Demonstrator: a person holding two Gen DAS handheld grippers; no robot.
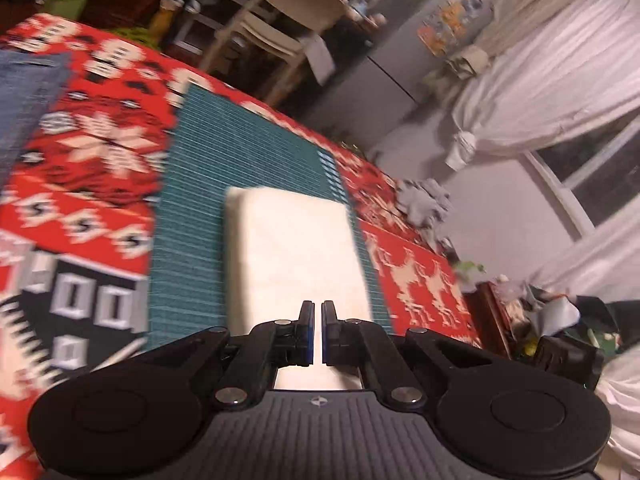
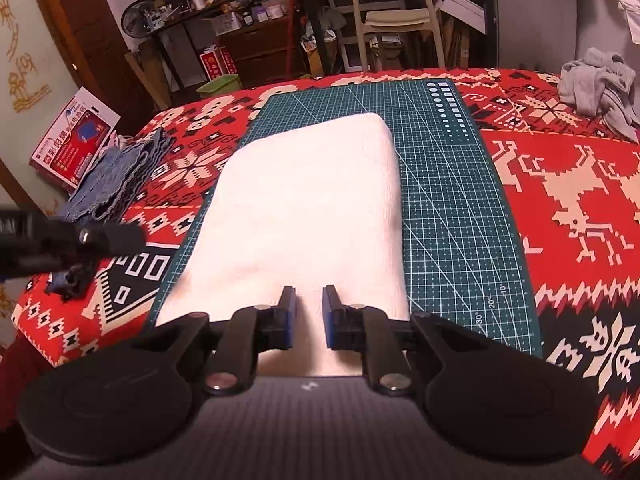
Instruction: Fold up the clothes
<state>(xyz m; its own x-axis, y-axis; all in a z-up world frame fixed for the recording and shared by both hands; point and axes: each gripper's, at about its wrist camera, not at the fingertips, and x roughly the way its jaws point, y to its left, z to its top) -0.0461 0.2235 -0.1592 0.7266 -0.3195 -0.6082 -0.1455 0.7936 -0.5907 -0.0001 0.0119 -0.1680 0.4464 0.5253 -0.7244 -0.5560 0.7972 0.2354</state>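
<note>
Cloth (image 2: 308, 208): white, lies on the mat (image 2: 452, 208) as a neat rectangle with rounded, doubled-looking edges; it reads as already folded at least once, though how many layers cannot be told
Mat: green cutting mat on the red patterned cover (image 2: 568, 184); likely there to give a flat, square-lined bed for lining up edges
Right gripper (image 2: 308, 300): hovers over the cloth's near end; jaws part way open with a clear gap, nothing between them; aimed along the cloth's length, so placed to take or to have just let go of the near edge, which of the two cannot be told
Left gripper (image 1: 316, 312): also over the cloth's (image 1: 296, 248) near end; jaws almost closed, only a thin slit left, no fabric seen in it; its view is blurred
Stage: fits either a finished fold just smoothed and released or a half-fold awaiting another
Blue pile (image 2: 116, 176): folded denim-like cloth, well to the left of the mat; looks like set-aside work
Grey heap (image 2: 600, 84): crumpled clothing at the far right corner, unfolded
Obstacles: none on the mat; the left gripper's arm crosses the right view's left edge, clear of the cloth; chair (image 2: 396, 12) and shelves stand beyond the table
</note>
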